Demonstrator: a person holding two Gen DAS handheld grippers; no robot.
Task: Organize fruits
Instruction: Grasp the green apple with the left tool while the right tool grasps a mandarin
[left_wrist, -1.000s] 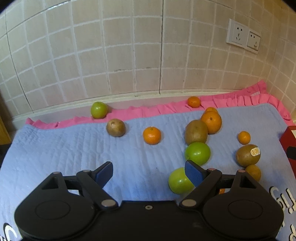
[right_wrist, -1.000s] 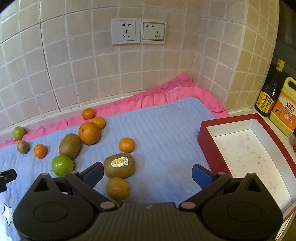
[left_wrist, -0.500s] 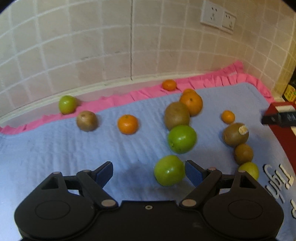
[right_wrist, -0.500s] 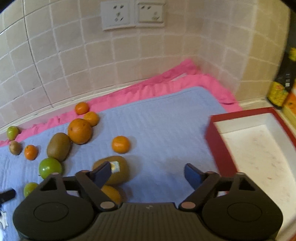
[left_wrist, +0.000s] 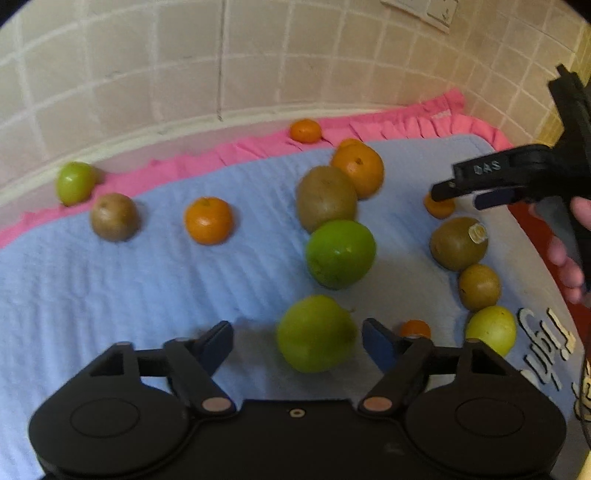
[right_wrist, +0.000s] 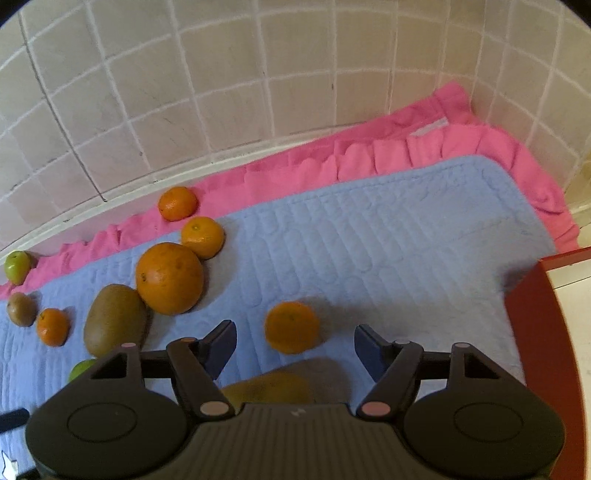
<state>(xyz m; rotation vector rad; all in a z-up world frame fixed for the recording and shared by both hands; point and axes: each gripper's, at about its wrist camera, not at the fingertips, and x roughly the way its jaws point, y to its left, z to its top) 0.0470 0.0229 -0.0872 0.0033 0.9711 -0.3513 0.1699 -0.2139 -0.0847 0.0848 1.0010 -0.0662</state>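
Note:
Fruit lies scattered on a blue quilted mat (left_wrist: 110, 288). My left gripper (left_wrist: 297, 341) is open, with a green apple (left_wrist: 316, 334) lying between its fingertips, nearer the right one. A second green apple (left_wrist: 340, 253), kiwis (left_wrist: 327, 197) and oranges (left_wrist: 208, 219) lie beyond. My right gripper (right_wrist: 295, 343) is open, with a small mandarin (right_wrist: 291, 326) between its fingertips on the mat. It also shows in the left wrist view (left_wrist: 480, 188), above a stickered kiwi (left_wrist: 458, 243). A red tray (right_wrist: 543, 332) stands at the right.
A big orange (right_wrist: 170, 277) and a kiwi (right_wrist: 114, 319) lie left of my right gripper. A kiwi (right_wrist: 269, 387) lies under its body. A pink ruffled cloth (right_wrist: 369, 158) edges the mat. A tiled wall (right_wrist: 258, 74) stands behind.
Both grippers have moved forward and down. The green apple now sits between my left fingertips, and the small mandarin between my right fingertips. My right gripper has come into the left wrist view.

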